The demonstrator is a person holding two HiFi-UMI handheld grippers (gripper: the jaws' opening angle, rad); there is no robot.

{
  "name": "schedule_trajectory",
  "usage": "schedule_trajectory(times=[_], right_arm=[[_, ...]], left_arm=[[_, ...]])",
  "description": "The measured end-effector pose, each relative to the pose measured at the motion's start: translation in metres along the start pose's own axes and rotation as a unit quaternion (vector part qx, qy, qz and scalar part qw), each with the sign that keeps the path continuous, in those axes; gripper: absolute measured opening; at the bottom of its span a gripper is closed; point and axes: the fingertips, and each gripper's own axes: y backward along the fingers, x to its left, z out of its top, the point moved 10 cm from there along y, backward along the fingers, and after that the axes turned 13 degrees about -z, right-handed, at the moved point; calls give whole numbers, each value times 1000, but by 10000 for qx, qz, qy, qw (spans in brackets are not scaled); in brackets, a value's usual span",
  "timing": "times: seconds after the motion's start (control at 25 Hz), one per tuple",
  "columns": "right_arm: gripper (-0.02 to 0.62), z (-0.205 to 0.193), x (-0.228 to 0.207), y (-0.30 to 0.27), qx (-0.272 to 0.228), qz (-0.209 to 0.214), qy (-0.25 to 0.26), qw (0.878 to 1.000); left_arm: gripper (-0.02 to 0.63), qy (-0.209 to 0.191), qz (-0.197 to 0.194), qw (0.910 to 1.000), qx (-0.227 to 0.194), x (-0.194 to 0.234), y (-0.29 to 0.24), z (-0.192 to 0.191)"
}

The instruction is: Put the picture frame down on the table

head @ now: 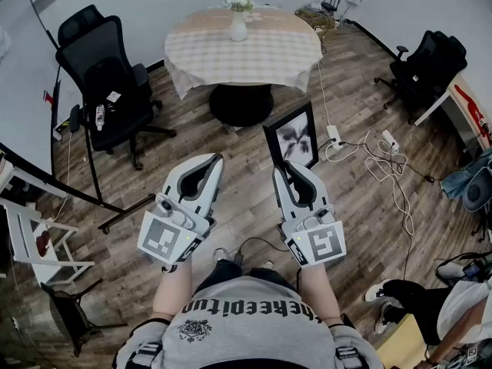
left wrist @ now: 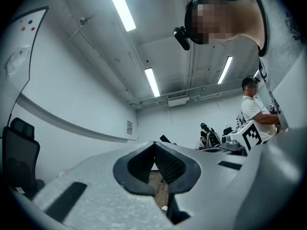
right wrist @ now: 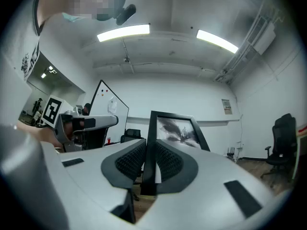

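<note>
Over floor, black-framed inky picture gripped in right tongs, left tongs closed.

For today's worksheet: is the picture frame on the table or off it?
Off: right gripper shut on picture frame, short of the table.

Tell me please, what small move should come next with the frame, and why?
Probably carry the picture frame forward toward the round table. The right gripper is shut on the frame's edge, holding it upright over the wooden floor, and the table stands apart, ahead. Its top in front of the vase looks bare, so that seems a fair spot.
</note>
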Motion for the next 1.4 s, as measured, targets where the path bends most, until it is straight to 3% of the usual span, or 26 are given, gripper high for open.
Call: schedule_trajectory(times=[0.68,1.4], right_arm=[[67,2,20,-4,-38,-86,38,9999],[67,-5,77,-38,-160,-472,-77,9987]], left_arm=[[15,-14,-162,9998,-103,11,12,4],[15,-42,-384,9989,-284,72,58,3]])
